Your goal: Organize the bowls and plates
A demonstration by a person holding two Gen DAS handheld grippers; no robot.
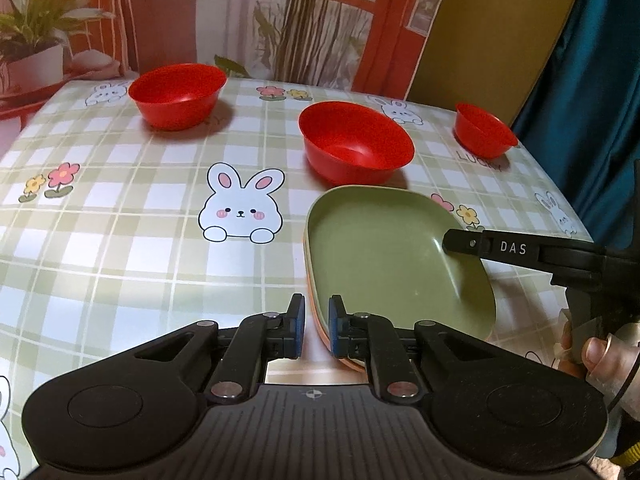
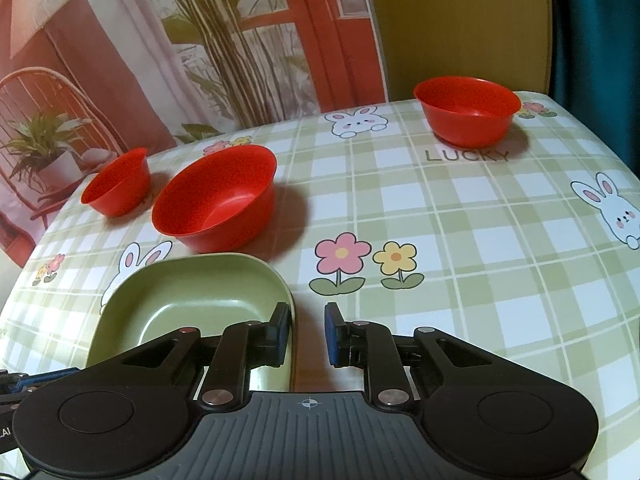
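A green square plate (image 1: pixel 384 248) lies on top of an orange plate (image 1: pixel 320 330) near the table's front. My left gripper (image 1: pixel 317 328) is open, its jaws either side of the stack's left rim. My right gripper (image 2: pixel 307 334) is open, its jaws either side of the green plate's (image 2: pixel 192 300) right rim; its finger shows in the left wrist view (image 1: pixel 464 243) over the plate. Three red bowls stand behind: a large one (image 1: pixel 354 142) (image 2: pixel 216 200) just behind the plates, one at back left (image 1: pixel 176 94) (image 2: pixel 116 184), one at back right (image 1: pixel 484 130) (image 2: pixel 468 110).
The table has a green checked cloth (image 1: pixel 132 248) with rabbits and flowers. A printed backdrop (image 1: pixel 312 16) hangs behind the far edge and a teal curtain (image 1: pixel 592 80) hangs at the right. The person's hand (image 1: pixel 592 352) holds the right gripper.
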